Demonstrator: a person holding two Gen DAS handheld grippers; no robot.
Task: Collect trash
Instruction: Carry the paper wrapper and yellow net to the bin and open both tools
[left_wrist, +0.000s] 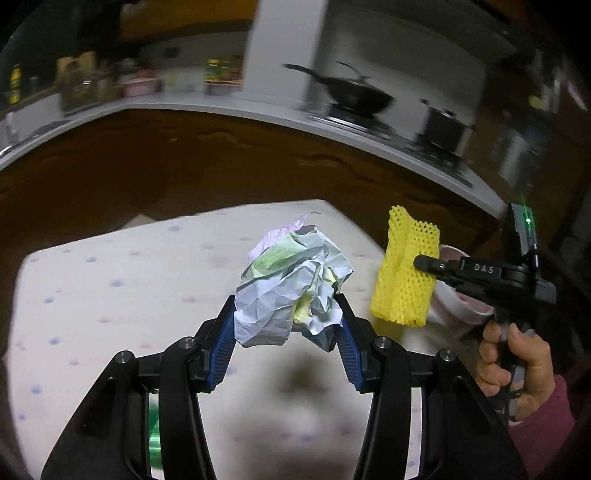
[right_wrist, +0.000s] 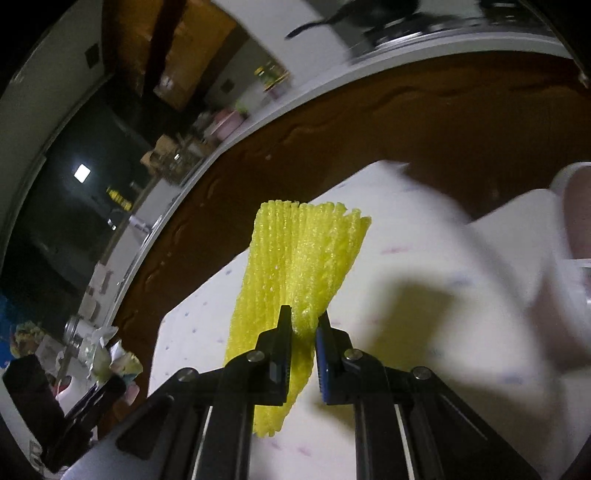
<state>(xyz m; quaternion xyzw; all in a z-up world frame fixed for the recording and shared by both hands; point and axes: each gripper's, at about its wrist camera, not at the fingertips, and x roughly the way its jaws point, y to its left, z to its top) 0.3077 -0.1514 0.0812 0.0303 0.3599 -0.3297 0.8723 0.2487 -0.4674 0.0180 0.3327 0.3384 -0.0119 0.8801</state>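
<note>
My left gripper (left_wrist: 287, 308) is shut on a crumpled paper ball (left_wrist: 291, 284), white with green and yellow print, and holds it above the dotted white tablecloth (left_wrist: 110, 288). My right gripper (right_wrist: 303, 318) is shut on a yellow foam net sleeve (right_wrist: 295, 269) and holds it in the air over the cloth. In the left wrist view the right gripper (left_wrist: 424, 264) and the yellow net (left_wrist: 404, 269) sit to the right of the paper ball. In the right wrist view the paper ball (right_wrist: 110, 354) shows at the lower left.
A white and pink bin or bucket (left_wrist: 458, 302) stands at the table's right edge, behind the right gripper, and also shows in the right wrist view (right_wrist: 576, 221). A kitchen counter (left_wrist: 258, 107) with a black wok (left_wrist: 354, 92) and a pot (left_wrist: 443, 125) runs behind.
</note>
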